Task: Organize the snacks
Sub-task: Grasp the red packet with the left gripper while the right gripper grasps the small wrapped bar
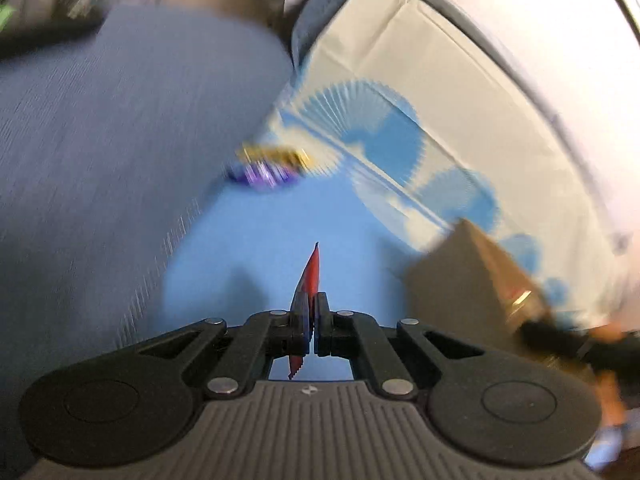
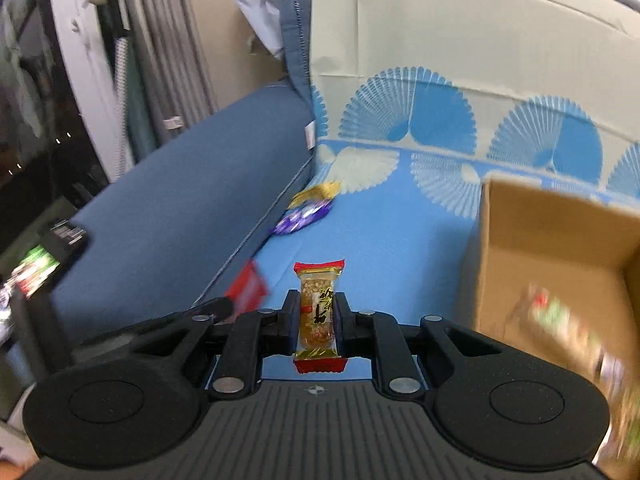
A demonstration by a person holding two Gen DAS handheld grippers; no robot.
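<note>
Both grippers level over blue mat: left gripper clamps red wrapper edge-on; right gripper clamps peanut bar upright.

Blue cover with pale fan pattern, brown cardboard box, red-and-gold snack bar, purple wrapper, gold wrapper

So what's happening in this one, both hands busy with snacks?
Yes. The right hand-held gripper is shut on a gold-and-red snack bar, held above the blue cloth. The left hand-held gripper pinches a thin red packet edge-on. An open cardboard box sits to the right, with one blurred packet showing at it. Two more wrapped snacks lie against the blue cushion.
</note>
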